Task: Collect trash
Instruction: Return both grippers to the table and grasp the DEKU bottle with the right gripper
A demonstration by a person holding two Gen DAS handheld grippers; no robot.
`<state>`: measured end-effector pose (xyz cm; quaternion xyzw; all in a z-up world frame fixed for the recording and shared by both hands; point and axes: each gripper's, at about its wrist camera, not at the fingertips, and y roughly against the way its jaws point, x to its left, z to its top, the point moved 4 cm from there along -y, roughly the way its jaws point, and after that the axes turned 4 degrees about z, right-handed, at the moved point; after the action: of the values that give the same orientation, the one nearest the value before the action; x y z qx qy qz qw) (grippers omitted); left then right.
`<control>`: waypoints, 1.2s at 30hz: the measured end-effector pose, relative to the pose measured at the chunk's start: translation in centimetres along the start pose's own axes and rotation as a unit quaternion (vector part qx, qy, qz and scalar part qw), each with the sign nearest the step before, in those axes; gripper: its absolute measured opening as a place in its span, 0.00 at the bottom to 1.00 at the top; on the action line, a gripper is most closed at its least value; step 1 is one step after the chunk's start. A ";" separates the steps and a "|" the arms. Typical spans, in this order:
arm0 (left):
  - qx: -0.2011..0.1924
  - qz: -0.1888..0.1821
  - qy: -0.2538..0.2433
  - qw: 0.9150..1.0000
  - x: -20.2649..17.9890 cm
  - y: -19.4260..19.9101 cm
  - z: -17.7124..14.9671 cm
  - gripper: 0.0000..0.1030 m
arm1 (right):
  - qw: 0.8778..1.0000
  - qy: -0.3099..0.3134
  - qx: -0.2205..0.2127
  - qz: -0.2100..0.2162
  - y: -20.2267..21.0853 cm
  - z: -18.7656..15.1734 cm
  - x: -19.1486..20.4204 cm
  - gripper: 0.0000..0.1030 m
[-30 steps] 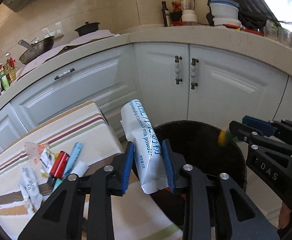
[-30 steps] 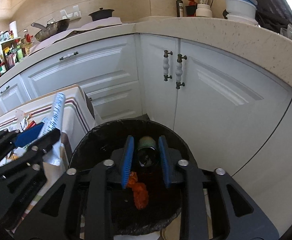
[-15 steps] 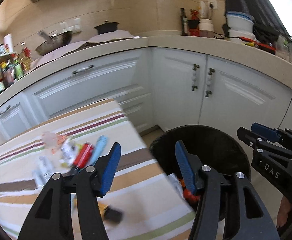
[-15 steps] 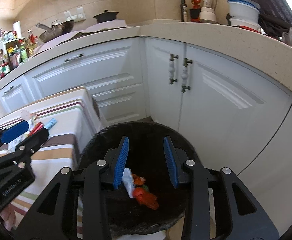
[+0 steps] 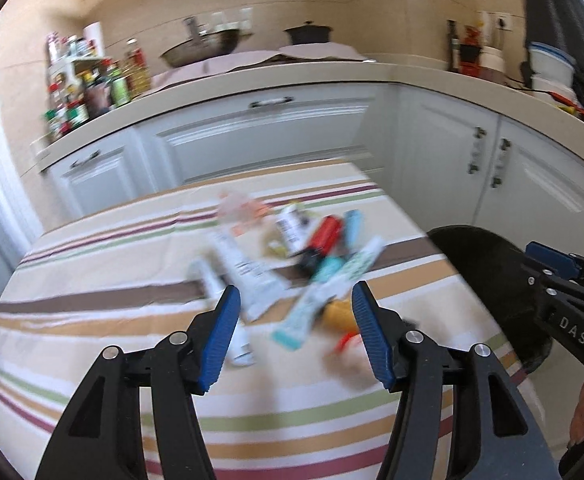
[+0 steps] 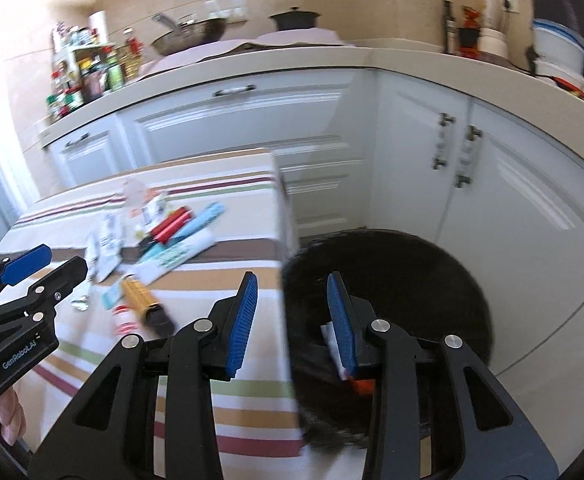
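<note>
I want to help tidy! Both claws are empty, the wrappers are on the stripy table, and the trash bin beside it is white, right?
Nearly. The trash bin is black, not white, as the right wrist view shows. Both claws, left and right, are empty, and the wrappers lie on the stripy table.

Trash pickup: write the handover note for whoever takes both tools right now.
Left tool: open, nothing between the pads, pointed at the pile on the table.
Right tool: open, nothing held, over the near edge of the black bin.
Things: the bin stands on the floor beside the striped table. A white packet and something orange-red lie inside it.
Done: some trash is in the bin.
Left: the pile of wrappers, a red tube, a teal and white sachet and a yellow bottle on the table. Views are blurred, so count again.
</note>
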<state>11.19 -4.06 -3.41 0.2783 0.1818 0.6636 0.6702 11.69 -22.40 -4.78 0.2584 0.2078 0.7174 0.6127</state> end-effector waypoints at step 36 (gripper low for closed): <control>0.041 0.074 0.089 0.992 11.5 -0.4 -5.2 0.56 | 0.988 0.096 0.088 0.082 -3.8 -3.7 12.2 0.32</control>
<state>8.95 8.09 -6.30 0.2580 0.2464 0.7257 0.5883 10.91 -9.65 -8.60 0.2574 0.3058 0.7658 0.5037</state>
